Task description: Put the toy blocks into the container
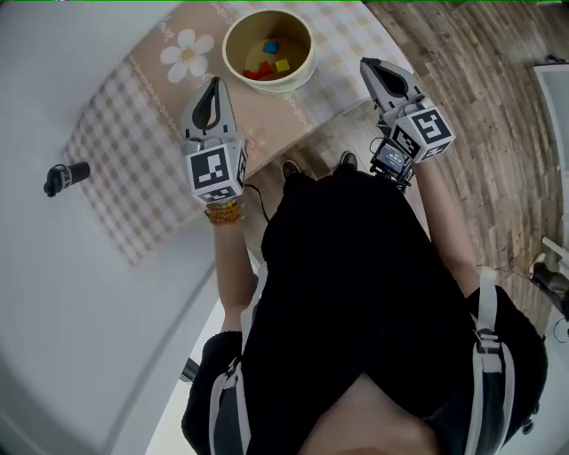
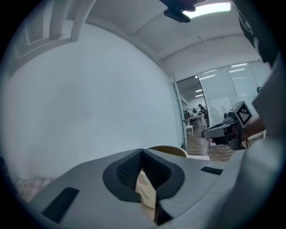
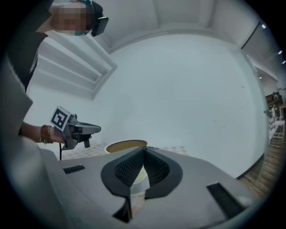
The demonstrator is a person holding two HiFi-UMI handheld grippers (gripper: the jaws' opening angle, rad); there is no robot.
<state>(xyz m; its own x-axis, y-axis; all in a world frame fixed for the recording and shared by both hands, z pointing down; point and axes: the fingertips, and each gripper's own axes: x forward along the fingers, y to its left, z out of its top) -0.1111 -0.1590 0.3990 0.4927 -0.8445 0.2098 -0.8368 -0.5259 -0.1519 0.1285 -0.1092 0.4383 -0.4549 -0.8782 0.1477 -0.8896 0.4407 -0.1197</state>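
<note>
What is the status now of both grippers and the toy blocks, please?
Both shut, empty: left gripper, right gripper. Red, blue, yellow blocks lie in container. Nothing stands in the way.

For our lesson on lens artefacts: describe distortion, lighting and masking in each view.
Head view: fisheye curves the wooden floor, bowl sharp. Left gripper view: ceiling light glares, black circular border. Right gripper view: mosaic patch upper left, soft even light.
</note>
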